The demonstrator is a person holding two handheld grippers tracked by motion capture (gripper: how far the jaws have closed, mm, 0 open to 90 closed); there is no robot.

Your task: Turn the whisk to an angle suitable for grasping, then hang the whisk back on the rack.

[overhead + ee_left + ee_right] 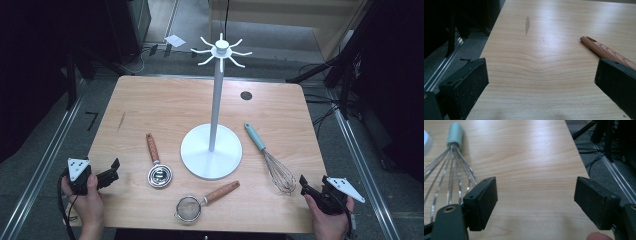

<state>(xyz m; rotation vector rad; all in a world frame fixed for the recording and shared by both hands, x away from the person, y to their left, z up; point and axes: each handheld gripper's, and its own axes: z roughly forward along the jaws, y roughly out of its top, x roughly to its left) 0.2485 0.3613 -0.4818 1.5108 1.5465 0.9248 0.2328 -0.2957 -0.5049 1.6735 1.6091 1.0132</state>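
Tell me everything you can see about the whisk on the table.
The whisk lies flat on the wooden table, right of the white stand's round base, touching nothing else. Its pale teal handle points away from the person; the silvery wire loops fan toward the near edge, just ahead of the open right gripper.

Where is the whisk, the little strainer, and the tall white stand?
whisk [261, 141]: high view, on its blue-green handle.
strainer [188, 208]: high view, on its round mesh bowl.
white stand [214, 107]: high view, on its upright pole.
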